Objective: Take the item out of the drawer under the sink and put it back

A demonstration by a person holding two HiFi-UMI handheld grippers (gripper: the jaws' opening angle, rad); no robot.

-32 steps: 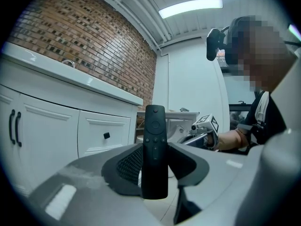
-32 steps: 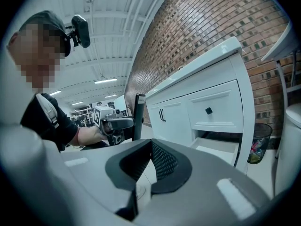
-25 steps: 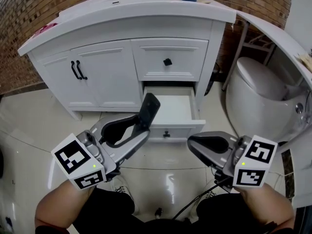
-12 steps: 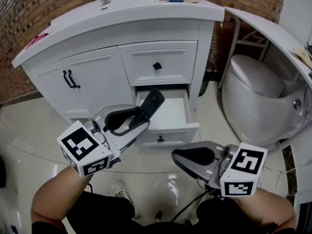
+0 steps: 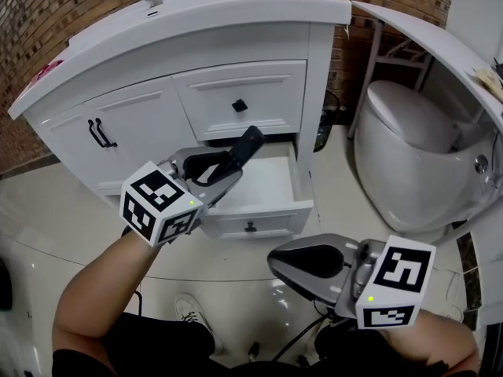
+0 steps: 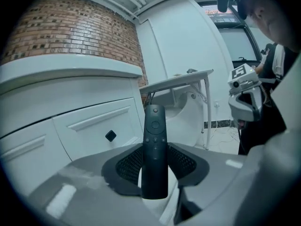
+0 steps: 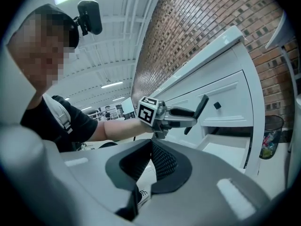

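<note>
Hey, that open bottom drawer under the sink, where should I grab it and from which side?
Grip the small black knob at the centre of the drawer front, coming straight from the front with one jaw on each side. It alone stands out from that flat panel. The right gripper is free; the left gripper holds the remote.
</note>
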